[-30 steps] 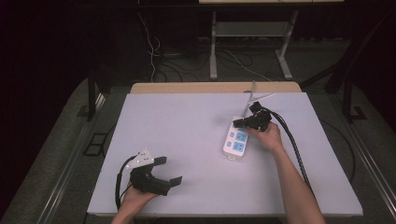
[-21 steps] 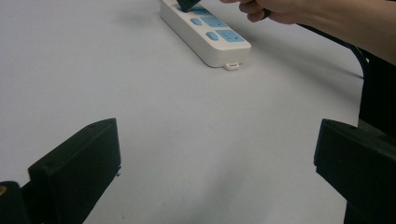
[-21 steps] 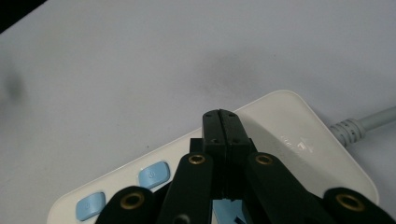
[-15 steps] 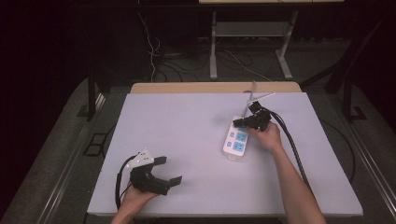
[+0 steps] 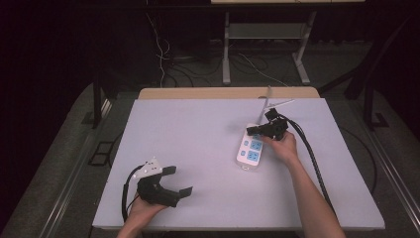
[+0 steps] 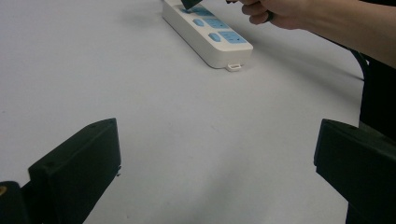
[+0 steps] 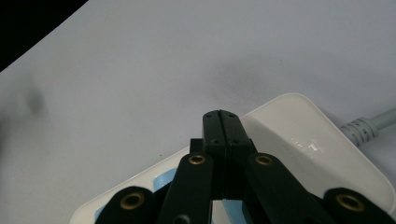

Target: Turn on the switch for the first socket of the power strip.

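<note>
Two grippers: right gripper [image 5: 254,130] pressed together over power strip [image 5: 250,150], left gripper [image 5: 179,180] spread.

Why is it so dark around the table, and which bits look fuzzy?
High view: light falls on the white table while the floor behind stays dim. Left gripper view: the open left tool looms soft at the bottom, the power strip sharper. Right gripper view: the shut right tool casts a faint grey shadow ahead.

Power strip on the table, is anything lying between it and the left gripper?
Nothing visible does. Bare table lies between the open left gripper and the power strip; the right gripper, jaws shut, is already over the strip's far end.
</note>
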Demonstrator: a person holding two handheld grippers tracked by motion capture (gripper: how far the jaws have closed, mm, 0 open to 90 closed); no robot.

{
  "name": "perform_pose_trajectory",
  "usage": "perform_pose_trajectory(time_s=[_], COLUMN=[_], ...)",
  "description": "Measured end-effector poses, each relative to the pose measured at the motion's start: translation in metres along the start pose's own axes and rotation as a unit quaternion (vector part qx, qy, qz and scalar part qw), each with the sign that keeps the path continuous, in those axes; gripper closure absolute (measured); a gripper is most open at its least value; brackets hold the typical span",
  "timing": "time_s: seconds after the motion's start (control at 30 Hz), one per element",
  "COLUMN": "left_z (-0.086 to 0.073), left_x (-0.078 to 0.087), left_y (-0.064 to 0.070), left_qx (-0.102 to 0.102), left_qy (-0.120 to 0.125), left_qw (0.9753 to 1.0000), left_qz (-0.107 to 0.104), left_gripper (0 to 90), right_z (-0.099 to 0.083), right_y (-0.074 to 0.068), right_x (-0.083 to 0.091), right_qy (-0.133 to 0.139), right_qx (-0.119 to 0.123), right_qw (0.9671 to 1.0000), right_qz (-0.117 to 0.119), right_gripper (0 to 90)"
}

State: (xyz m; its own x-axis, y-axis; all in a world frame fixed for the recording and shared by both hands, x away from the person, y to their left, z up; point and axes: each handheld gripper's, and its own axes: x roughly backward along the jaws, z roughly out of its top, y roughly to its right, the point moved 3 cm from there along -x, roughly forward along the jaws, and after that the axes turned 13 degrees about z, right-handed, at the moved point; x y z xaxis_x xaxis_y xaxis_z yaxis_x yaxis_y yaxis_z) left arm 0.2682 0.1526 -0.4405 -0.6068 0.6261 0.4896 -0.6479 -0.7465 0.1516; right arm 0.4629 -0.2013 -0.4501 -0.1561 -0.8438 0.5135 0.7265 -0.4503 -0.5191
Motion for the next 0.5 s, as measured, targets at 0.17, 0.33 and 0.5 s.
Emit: perform_pose_trajectory(time_s=[0.17,0.33,0.5], left_z=[0.0,0.0,0.0], left_x=[0.0,0.0,0.0], left_y=[0.001,0.001,0.002], left_qx=[-0.002,-0.002,-0.002], left_qy=[0.0,0.0,0.0], left_qw=[1.0,1.0,1.0], left_qz=[-0.001,-0.002,-0.002], left_gripper=[0.0,0.0,0.0], right_z=[0.004,0.007,0.007], right_y=[-0.007,-0.014,-0.019], right_x=[0.008,0.021,0.036], right_qy=[0.005,0.01,0.012], right_qx=[0.008,0.015,0.019], right_qw=[1.0,0.9998,0.9997], right_qz=[0.001,0.0,-0.007], right_gripper=[90.0,90.0,90.0])
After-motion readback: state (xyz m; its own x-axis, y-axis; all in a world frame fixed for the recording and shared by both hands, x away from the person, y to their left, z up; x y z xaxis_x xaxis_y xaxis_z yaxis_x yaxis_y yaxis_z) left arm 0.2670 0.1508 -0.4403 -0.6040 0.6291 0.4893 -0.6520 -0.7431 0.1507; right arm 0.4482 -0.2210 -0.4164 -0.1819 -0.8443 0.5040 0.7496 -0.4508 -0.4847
